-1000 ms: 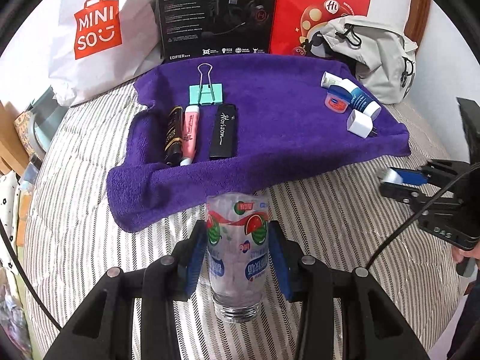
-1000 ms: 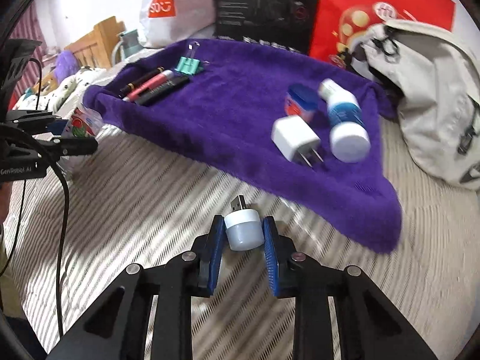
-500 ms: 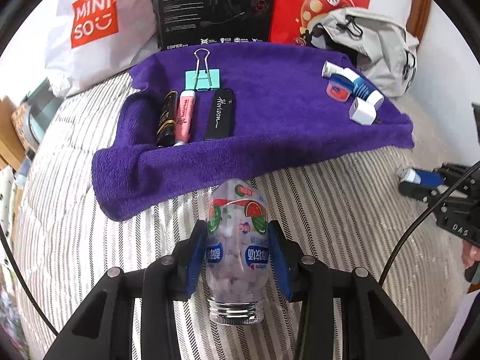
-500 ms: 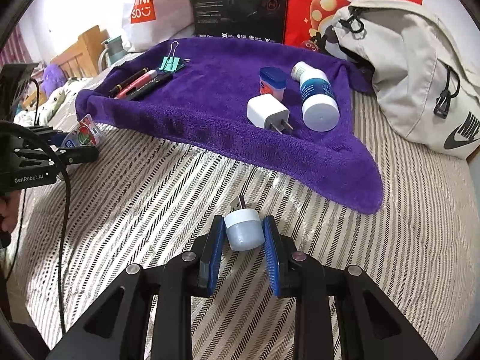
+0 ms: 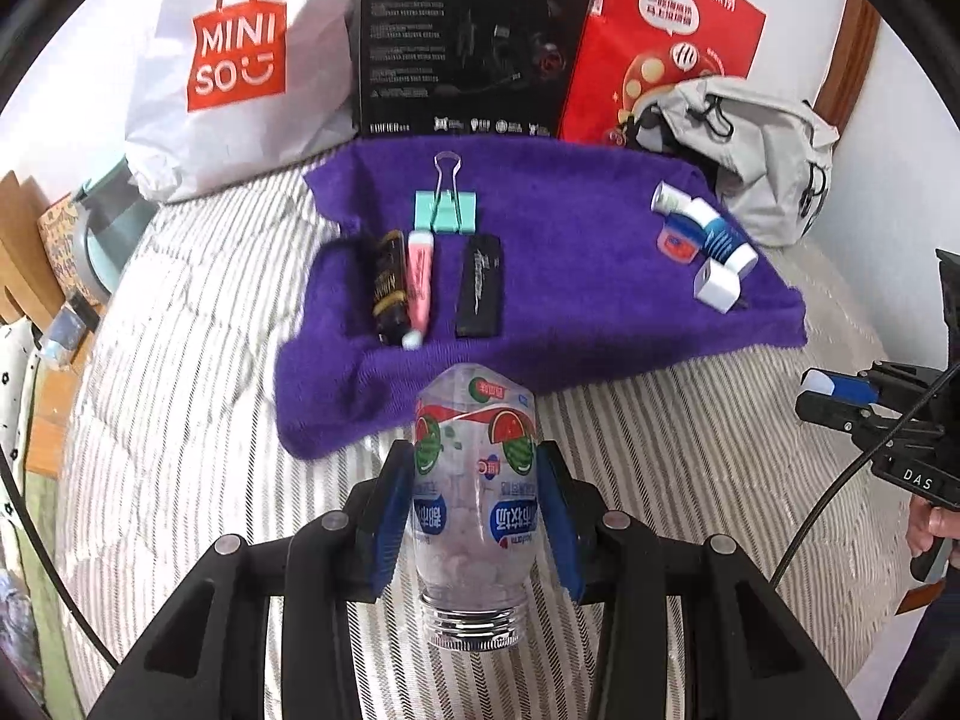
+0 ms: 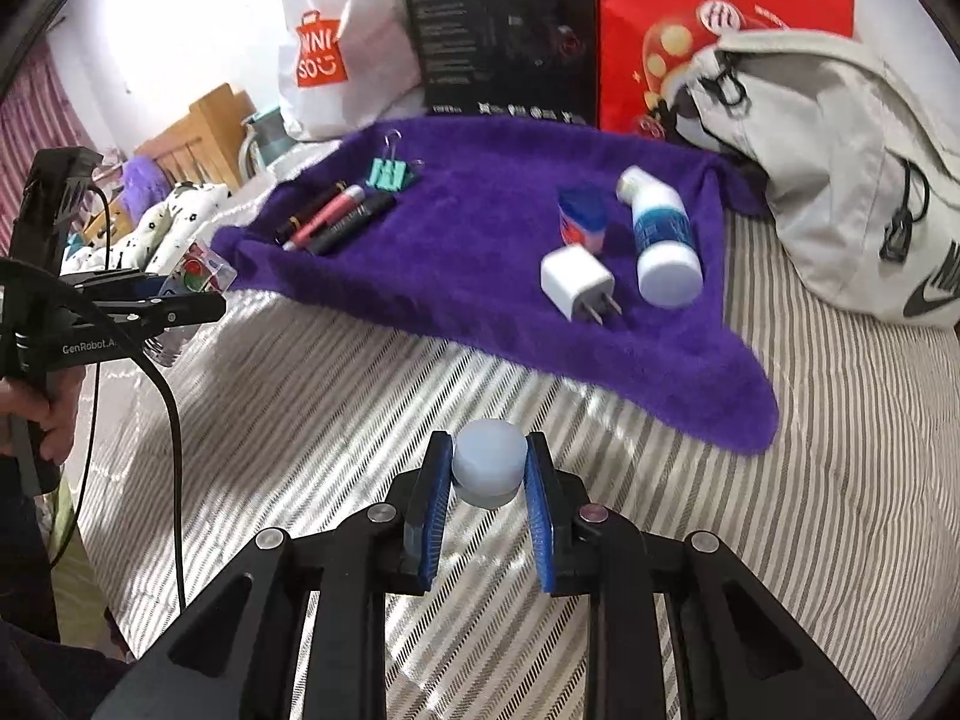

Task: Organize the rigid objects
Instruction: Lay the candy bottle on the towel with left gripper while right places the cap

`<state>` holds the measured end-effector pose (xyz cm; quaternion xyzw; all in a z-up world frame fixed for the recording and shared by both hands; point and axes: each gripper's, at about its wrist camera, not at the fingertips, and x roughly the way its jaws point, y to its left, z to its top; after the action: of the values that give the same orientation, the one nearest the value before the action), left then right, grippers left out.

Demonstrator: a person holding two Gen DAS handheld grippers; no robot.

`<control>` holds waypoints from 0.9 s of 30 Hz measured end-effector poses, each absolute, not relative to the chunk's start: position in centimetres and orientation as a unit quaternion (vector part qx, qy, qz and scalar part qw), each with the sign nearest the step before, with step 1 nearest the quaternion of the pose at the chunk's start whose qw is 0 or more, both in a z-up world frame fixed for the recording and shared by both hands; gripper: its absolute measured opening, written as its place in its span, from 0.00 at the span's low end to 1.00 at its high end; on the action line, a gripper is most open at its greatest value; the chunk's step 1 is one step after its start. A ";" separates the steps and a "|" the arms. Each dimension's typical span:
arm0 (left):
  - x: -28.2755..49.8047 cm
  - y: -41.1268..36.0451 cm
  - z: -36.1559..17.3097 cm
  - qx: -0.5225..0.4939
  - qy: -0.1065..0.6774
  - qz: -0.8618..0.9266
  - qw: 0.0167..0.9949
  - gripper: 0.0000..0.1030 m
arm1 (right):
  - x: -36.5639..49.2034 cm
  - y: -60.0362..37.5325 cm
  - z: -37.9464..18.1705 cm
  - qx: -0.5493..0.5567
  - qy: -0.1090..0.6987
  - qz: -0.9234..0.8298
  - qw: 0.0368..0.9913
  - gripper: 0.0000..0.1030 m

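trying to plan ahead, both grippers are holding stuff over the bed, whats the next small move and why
Probably carry the right gripper forward and set its small white light on the towel beside the charger. It is gripped, and small white items already sit grouped there.

Both wrist views face the purple towel (image 5: 570,276) from nearby

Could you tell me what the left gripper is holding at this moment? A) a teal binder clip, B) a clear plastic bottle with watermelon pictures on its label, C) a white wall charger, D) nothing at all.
B: in the left wrist view, the left gripper is shut on the clear bottle, blue pads pressed against both its sides, while the charger and binder clip lie on the purple towel.
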<state>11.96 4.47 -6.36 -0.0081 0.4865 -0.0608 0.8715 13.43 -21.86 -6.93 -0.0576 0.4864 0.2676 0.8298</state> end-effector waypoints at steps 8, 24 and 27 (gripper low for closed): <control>13.3 5.0 -4.5 -0.011 0.478 -0.060 0.876 0.38 | 14.5 -22.3 -5.6 -0.044 0.478 0.274 0.834 0.23; 16.2 6.2 -4.5 -0.020 0.479 -0.063 0.875 0.38 | 24.0 -20.2 -3.7 -0.034 0.453 0.276 0.847 0.23; 16.9 6.1 -4.8 -0.017 0.482 -0.064 0.873 0.38 | 26.5 -19.7 -4.3 -0.028 0.453 0.268 0.850 0.23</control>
<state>16.85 6.13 -4.80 -0.0169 0.4823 -0.0644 0.8735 26.47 -19.72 -4.31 -0.0280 0.4532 0.2676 0.8498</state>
